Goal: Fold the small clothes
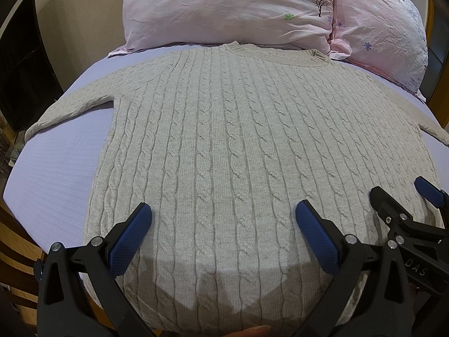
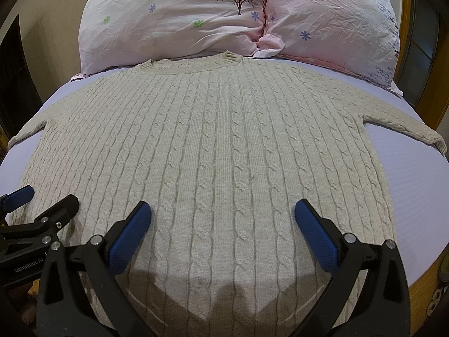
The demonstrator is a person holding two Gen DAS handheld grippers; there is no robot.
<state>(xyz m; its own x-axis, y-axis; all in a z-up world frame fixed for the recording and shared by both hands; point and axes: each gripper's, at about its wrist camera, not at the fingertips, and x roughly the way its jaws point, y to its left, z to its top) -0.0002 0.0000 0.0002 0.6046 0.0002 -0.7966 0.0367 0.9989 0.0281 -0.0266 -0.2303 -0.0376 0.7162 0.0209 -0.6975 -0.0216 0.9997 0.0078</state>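
From your left wrist cam, the beige cable-knit sweater [image 1: 213, 140] is laid out flat and unfolded on the lilac sheet [image 1: 56, 168], neckline [image 1: 275, 56] up by the two pink flowered pillows [image 1: 224, 8], hem down toward you. Your left gripper [image 1: 223, 233] is hovering low over the hem end of the sweater with its blue-padded fingers [image 1: 132, 238] spread wide, nothing between them, and you can see their shadow falling on the knit right below. The sweater's left sleeve [image 1: 70, 109] runs out sideways across the sheet. Over on the right edge of that view your right gripper [image 1: 404, 196] pokes in just beside the left one, also above the sweater's lower part. Switching to the right wrist cam, same deal: sweater [image 2: 224, 146] flat and centred on the sheet [image 2: 421, 182], collar [image 2: 190, 63] touching the base of the pillows [image 2: 196, 14], and the other sleeve [image 2: 404, 129] stretched out to the side with its cuff near the bed edge. Your right gripper [image 2: 223, 233] has its fingers [image 2: 317, 241] wide apart too, holding nothing, hanging over the hem area. The left gripper [image 2: 47, 199] shows up at the left edge, close alongside.
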